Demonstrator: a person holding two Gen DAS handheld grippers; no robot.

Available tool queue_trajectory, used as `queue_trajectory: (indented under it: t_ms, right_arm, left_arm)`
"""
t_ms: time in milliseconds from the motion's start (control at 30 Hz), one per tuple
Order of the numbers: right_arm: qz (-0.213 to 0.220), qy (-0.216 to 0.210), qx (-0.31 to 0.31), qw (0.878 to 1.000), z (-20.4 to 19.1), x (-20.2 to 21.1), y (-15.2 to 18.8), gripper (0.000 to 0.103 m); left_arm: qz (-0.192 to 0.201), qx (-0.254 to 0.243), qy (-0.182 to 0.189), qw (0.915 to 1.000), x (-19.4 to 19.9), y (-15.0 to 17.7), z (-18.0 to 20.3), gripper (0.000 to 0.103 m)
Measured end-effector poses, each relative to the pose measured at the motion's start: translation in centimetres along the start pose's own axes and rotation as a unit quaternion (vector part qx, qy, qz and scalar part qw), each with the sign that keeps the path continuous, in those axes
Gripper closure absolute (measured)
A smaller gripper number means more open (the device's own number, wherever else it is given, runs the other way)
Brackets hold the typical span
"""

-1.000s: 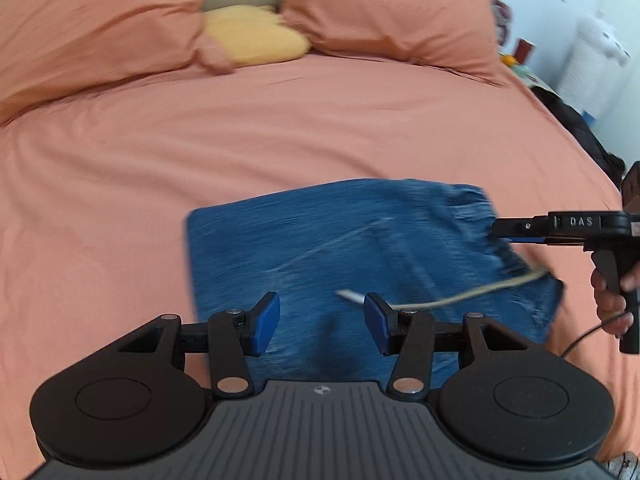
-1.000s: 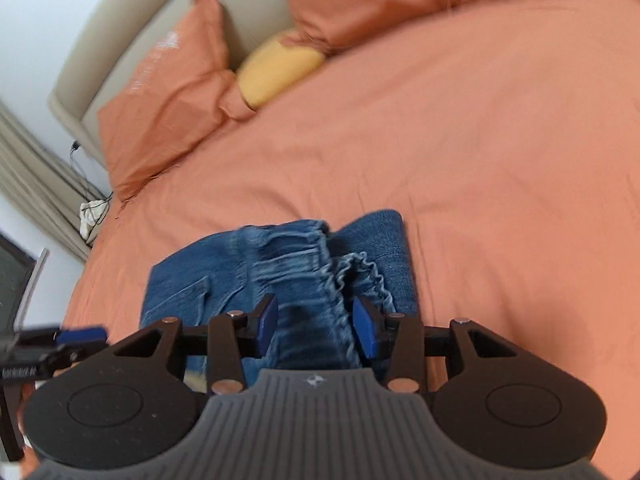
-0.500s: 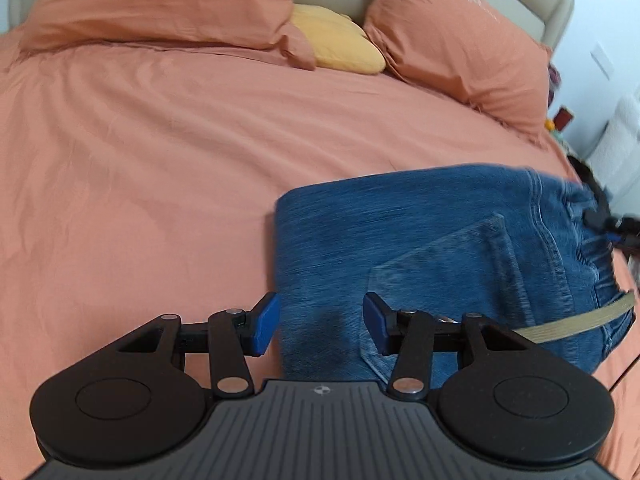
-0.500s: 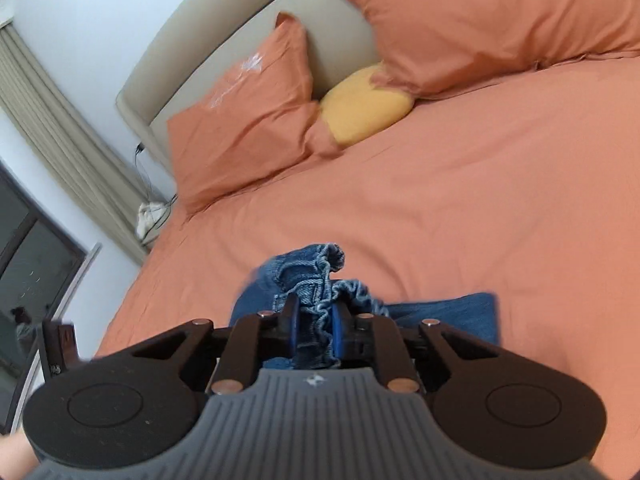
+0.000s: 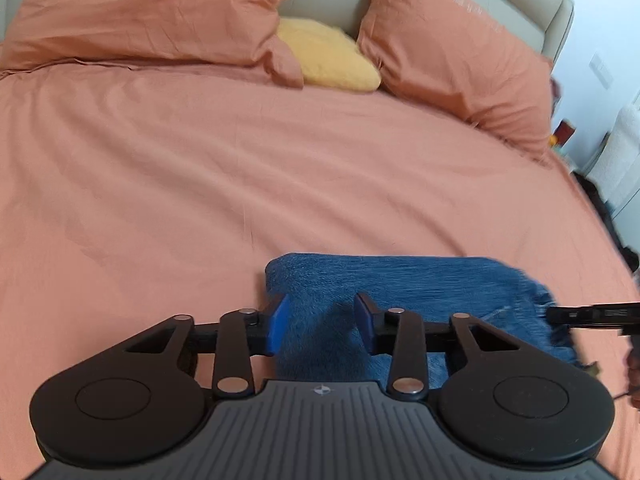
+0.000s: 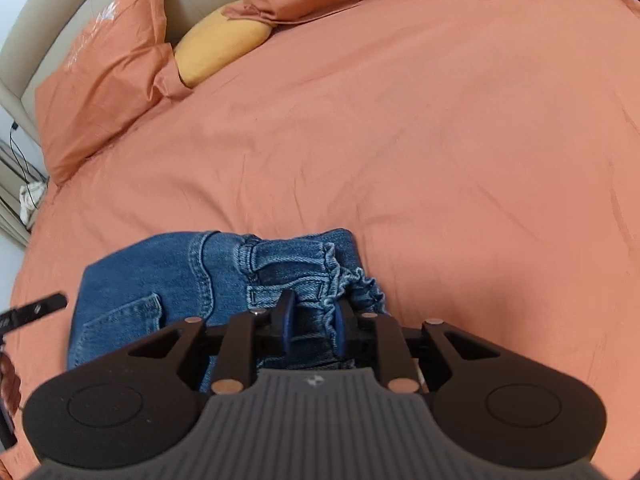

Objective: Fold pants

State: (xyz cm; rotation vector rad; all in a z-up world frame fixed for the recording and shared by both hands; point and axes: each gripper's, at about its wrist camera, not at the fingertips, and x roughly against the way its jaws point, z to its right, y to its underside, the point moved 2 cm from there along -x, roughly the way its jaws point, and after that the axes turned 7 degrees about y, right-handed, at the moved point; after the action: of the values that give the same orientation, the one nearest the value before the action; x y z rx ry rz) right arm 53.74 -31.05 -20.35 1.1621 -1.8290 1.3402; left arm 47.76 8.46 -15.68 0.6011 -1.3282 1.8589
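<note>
Folded blue pants (image 5: pixel 400 292) lie on the orange bed (image 5: pixel 200 180), lower centre of frame; left tongs (image 5: pixel 320 320) spread wide over one folded edge, right tongs (image 6: pixel 312 326) clenched on the gathered waistband (image 6: pixel 340 280)

The pants (image 6: pixel 168 280) are mid-blue denim with paler blue stitching along seams, pocket and gathered waistband, low in the frame. The bed (image 6: pixel 440 140) wears a plain terracotta-orange sheet filling the centre. Two pillows (image 5: pixel 140 12) at the top of the frame match it, one with a faint white print. Between them sits a yellow cushion (image 5: pixel 328 56). The headboard (image 5: pixel 552 12) at upper right is beige. The left gripper (image 5: pixel 320 328) and right gripper (image 6: pixel 314 328) are black with blue-padded fingers (image 5: pixel 277 326)
</note>
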Motion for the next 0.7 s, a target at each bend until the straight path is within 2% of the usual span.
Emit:
queue_trajectory:
  t_ms: [67,100,167,267,367,400,533,700]
  right_arm:
    - [-0.003,0.004,0.005,1.000,0.2,-0.3,-0.1,0.088]
    - [-0.004,0.007,0.007,1.000,0.2,-0.4,-0.1,0.087]
    - [-0.003,0.009,0.005,1.000,-0.1,-1.0,-0.1,0.087]
    - [0.003,0.019,0.013,1.000,-0.4,-1.0,0.2,0.086]
    - [0.014,0.044,0.033,0.998,-1.4,-0.1,0.4,0.078]
    - [0.025,0.051,0.047,0.997,-1.8,0.6,0.8,0.074]
    - [0.082,0.073,0.092,0.990,-3.1,4.3,3.4,0.071]
    - [0.149,0.080,0.131,0.977,-5.7,7.9,8.7,0.071]
  left_arm:
    - [-0.015,-0.001,-0.017,0.9997,-1.7,0.0,-0.4,0.064]
    - [-0.027,0.000,-0.034,0.9991,-2.6,0.1,-0.8,0.068]
    - [-0.055,0.008,-0.060,0.9967,-4.2,0.4,-1.6,0.067]
    - [-0.051,0.014,-0.062,0.9967,-3.9,0.5,-1.7,0.066]
    - [-0.042,-0.025,-0.077,0.9958,-2.3,0.7,-0.3,0.071]
    - [-0.036,-0.035,-0.074,0.9960,-1.5,0.9,0.2,0.071]
    - [-0.010,-0.054,-0.043,0.9975,2.3,2.5,2.5,0.071]
    - [-0.007,-0.069,-0.003,0.9976,5.5,6.0,5.8,0.071]
